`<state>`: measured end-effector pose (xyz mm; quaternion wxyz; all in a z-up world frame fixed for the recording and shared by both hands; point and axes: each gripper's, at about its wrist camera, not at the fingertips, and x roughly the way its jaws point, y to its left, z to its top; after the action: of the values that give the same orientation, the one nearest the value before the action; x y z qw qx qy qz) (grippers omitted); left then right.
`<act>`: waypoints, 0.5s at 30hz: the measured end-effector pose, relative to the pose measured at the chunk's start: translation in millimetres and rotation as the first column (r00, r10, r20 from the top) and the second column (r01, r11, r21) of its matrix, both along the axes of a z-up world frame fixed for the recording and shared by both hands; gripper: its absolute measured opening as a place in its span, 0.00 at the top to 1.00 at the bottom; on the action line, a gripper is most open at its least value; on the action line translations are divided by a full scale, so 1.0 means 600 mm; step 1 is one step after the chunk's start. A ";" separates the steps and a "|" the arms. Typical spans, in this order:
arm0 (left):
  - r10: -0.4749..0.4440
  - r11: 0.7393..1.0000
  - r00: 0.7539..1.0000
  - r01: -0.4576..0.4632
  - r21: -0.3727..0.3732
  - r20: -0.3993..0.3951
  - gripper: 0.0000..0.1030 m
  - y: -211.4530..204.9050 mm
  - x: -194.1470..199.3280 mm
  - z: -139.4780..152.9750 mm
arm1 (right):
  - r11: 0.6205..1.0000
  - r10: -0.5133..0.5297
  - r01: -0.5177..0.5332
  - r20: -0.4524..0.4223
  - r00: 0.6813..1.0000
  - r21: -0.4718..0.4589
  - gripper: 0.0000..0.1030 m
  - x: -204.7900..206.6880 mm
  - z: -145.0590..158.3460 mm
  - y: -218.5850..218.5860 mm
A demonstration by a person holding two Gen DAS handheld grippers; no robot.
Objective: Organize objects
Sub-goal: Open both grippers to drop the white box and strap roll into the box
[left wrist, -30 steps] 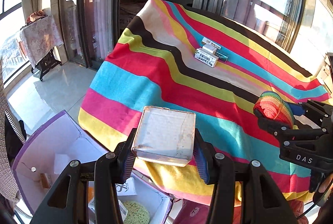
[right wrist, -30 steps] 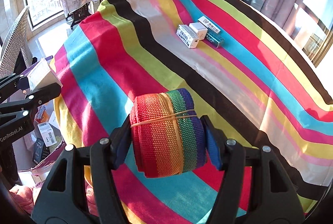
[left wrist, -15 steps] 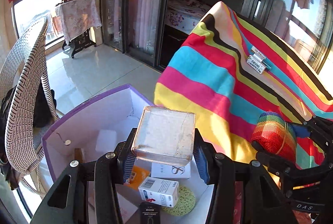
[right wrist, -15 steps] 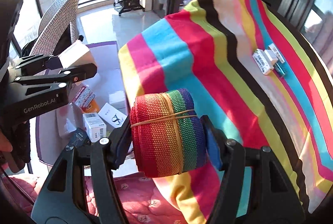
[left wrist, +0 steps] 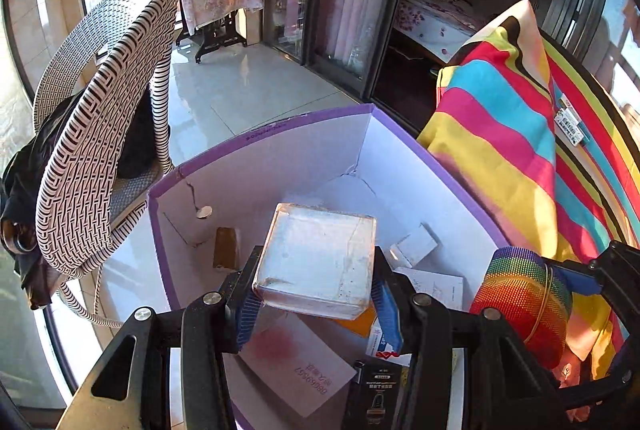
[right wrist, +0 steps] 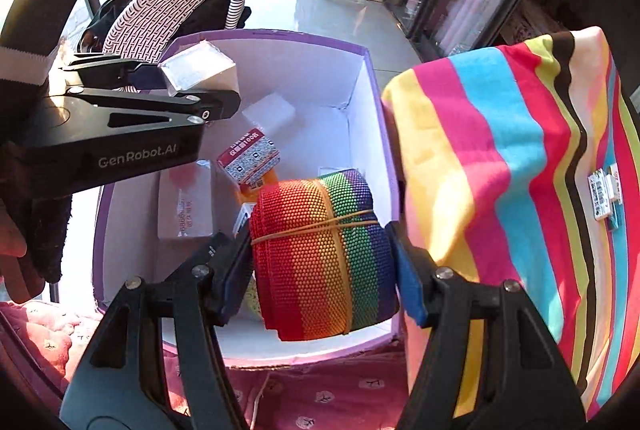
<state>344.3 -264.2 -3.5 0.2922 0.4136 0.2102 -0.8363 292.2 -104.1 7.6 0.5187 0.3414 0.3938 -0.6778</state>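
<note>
My left tool (left wrist: pixel 316 300) grips a clear plastic box (left wrist: pixel 318 260) above the open purple-rimmed carton (left wrist: pixel 280 128). My right tool (right wrist: pixel 324 262) clamps a rainbow woven roll (right wrist: pixel 320 254) over the same carton, just beside the striped counter cloth (right wrist: pixel 500 170). Small packages (right wrist: pixel 250 160) lie inside the carton.

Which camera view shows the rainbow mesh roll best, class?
The right wrist view: the rainbow mesh roll fills the centre, clamped between the right gripper jaws, its yellow band and every colour stripe clear. The left wrist view shows the roll only at the right edge, seen end-on and partly hidden.
</note>
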 end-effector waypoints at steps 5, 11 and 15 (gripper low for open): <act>0.033 0.999 0.999 -0.033 0.008 0.010 0.51 -0.013 0.008 -0.007 | 0.999 0.033 -0.033 0.028 0.999 0.003 0.35 0.014 -0.012 -0.005; 0.072 0.997 0.997 -0.073 0.035 0.027 0.44 -0.018 0.009 -0.013 | 1.000 0.031 -0.031 0.036 0.999 0.001 0.36 0.013 -0.013 -0.004; 0.078 0.996 0.996 -0.079 0.035 0.032 0.35 -0.015 0.003 -0.011 | 1.000 -0.002 0.003 0.064 0.998 -0.010 0.27 0.000 -0.010 0.001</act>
<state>346.1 -273.4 -9.8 0.3205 0.4229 0.2369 -0.8138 292.3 -103.6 1.8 0.5320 0.3607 0.3729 -0.6692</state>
